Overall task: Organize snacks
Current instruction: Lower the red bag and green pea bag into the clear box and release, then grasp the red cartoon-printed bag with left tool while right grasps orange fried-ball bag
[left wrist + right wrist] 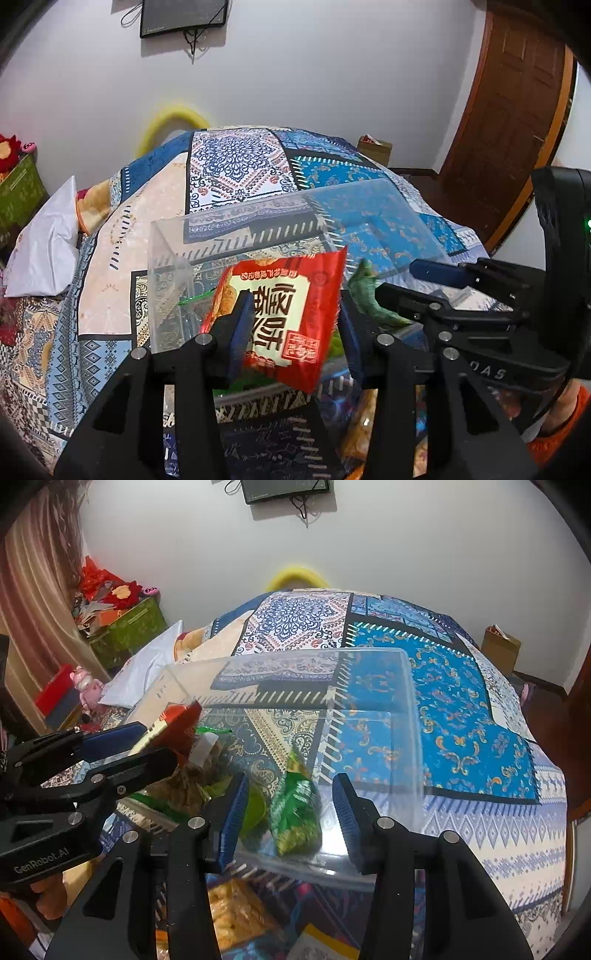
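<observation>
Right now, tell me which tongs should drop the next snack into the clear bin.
Left. The left tongs hold the red snack packet above the clear bin. The right tongs look open, with a green packet loose between them, so they would have to grip first.

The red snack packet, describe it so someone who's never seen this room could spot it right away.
Find the bed with the blue patchwork quilt and the clear plastic bin sitting on it. Over the bin's near left end, the left tongs hold the red snack packet. It alone is red with a cream label panel; the packets in the bin below are green.
</observation>
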{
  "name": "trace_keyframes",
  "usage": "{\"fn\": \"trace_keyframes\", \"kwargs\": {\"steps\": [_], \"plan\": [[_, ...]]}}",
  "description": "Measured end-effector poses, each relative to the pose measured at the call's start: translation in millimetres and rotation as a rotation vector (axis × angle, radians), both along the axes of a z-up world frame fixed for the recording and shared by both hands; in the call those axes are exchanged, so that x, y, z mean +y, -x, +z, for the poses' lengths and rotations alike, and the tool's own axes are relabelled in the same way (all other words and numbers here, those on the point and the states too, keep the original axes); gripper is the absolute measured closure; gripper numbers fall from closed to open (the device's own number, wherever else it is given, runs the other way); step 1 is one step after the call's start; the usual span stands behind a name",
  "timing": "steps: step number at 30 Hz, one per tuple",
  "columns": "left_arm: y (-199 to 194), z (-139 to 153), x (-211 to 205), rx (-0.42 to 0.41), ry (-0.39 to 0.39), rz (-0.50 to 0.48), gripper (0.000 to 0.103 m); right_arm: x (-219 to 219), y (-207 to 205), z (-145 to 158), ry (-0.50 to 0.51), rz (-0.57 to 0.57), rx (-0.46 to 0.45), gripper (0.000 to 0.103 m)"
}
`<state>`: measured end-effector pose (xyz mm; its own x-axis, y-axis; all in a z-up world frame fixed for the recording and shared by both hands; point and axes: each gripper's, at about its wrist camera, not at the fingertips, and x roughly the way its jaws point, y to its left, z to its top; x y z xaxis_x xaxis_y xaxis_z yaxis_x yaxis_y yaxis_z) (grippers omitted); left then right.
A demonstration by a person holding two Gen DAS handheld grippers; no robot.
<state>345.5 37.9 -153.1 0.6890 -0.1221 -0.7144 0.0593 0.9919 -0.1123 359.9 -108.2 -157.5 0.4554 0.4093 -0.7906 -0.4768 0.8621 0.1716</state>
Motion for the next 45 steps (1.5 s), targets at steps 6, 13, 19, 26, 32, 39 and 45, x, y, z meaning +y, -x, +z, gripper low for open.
{"fn": "trace_keyframes", "kwargs": {"steps": [6, 13, 19, 26, 32, 39, 45], "plan": [[24, 26, 0, -0.042, 0.005, 0.001, 0.052, -14, 15, 25, -0.016, -0.02, -0.042, 0.047], [67, 56, -1, -0.062, -0.009, -0.008, 0.05, -27, 52, 62, -0.041, -0.009, -0.089, 0.046], [116, 73, 0, -0.073, -0.04, 0.0, 0.044, -35, 102, 89, -0.048, 0.009, -0.146, 0.034], [175, 66, 0, -0.032, -0.077, 0.003, 0.044, -40, 157, 94, -0.044, 0.033, -0.15, 0.033], [219, 47, 0, 0.014, -0.086, 0.004, 0.043, -40, 200, 75, -0.05, 0.052, -0.093, 0.033], [257, 25, 9, 0.063, -0.08, 0.025, 0.043, -28, 240, 34, -0.047, 0.103, 0.03, 0.032], [278, 3, 15, 0.114, -0.077, 0.039, 0.043, -14, 270, 4, -0.02, 0.16, 0.11, 0.03]]}}
